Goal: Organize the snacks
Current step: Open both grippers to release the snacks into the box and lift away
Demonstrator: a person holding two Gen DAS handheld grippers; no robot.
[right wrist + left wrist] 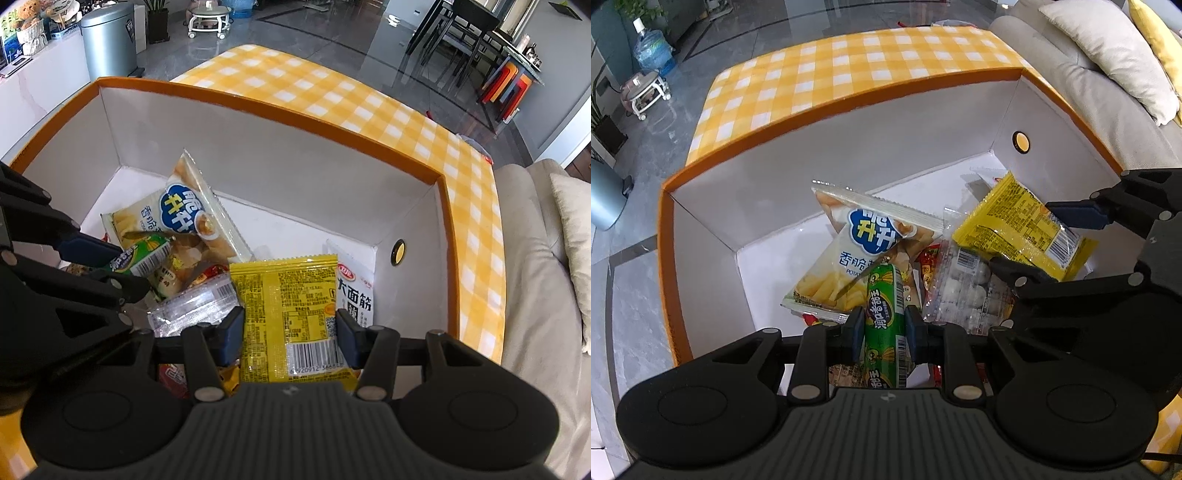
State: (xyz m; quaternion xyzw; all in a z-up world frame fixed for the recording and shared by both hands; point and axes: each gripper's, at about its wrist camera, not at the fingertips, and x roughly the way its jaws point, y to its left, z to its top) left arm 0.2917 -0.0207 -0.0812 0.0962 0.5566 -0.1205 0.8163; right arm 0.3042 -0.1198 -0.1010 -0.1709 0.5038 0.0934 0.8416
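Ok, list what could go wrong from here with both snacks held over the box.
1. The green sausage stick is pinched across its round body by the left gripper; it could slip or swing.
2. The right gripper holds the yellow packet by its edges; the floppy packet may buckle.
3. Both grippers crowd one end of the orange box and could collide.

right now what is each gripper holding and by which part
Left gripper: green sausage stick, clamped across its middle. Right gripper: yellow snack packet, gripped by its side edges near the barcode end. Both hang over the orange box.
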